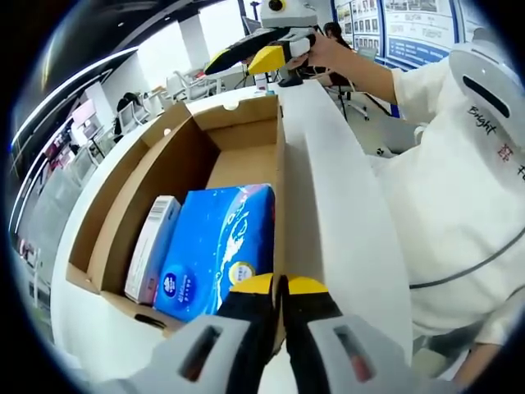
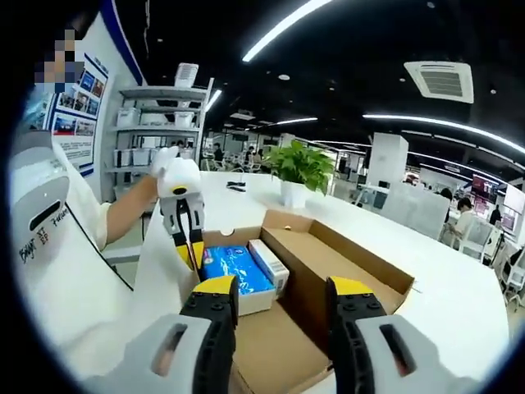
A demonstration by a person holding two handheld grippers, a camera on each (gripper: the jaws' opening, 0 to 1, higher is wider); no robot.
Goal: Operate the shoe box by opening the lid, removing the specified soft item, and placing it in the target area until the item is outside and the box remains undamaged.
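On the white tabletop (image 2: 459, 304): open shoe box (image 2: 361, 263), blue tissue pack (image 1: 217, 246) inside beside small carton (image 1: 152, 246) | left hand-held gripper (image 1: 279, 287) pinched on box wall | right hand-held gripper (image 2: 279, 304) wide open, empty | potted plant (image 2: 299, 172) beyond box

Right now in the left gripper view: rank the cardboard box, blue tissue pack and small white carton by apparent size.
1. Cardboard box, open, holding the other two.
2. Blue tissue pack, lying flat inside the box.
3. Small white carton, standing on edge beside the pack, looking far narrower.

Fisheye nearness swells the pack and carton; the order still looks clear.
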